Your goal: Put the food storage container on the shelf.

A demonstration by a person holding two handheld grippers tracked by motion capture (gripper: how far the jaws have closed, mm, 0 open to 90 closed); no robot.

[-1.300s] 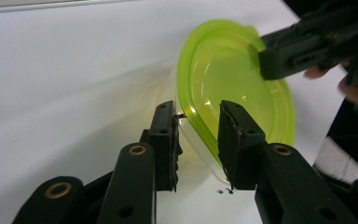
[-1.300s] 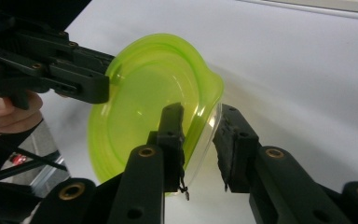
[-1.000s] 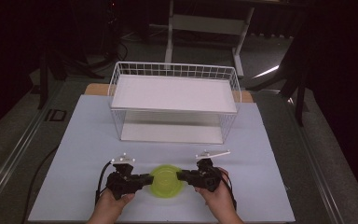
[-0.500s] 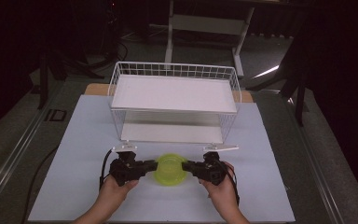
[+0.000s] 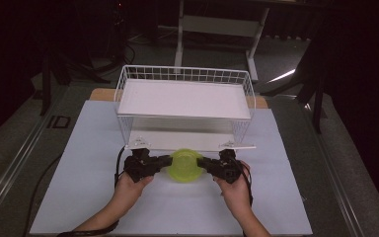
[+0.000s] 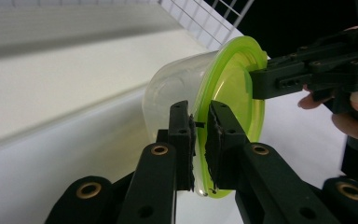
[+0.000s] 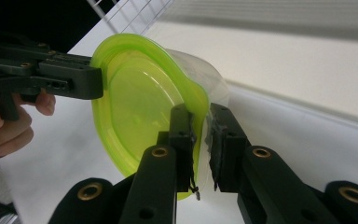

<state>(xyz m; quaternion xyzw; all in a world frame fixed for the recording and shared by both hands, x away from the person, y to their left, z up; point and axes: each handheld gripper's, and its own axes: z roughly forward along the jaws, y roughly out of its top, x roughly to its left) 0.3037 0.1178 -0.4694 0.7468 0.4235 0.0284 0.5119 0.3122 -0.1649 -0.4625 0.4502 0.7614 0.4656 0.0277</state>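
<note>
Stuff on my table w/ no part in this
White wire rack (image 5: 185, 98) stands on pale mat (image 5: 79, 163); desk frame (image 5: 217, 24) behind, dark floor.

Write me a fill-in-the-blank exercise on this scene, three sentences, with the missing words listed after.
1. The left gripper and the right gripper each clamp the rim of the container's ____ lid.
2. The container's body is ____ plastic.
3. Behind the container stands a white ____ rack with two shelves.

Missing words: green; clear; wire
</note>
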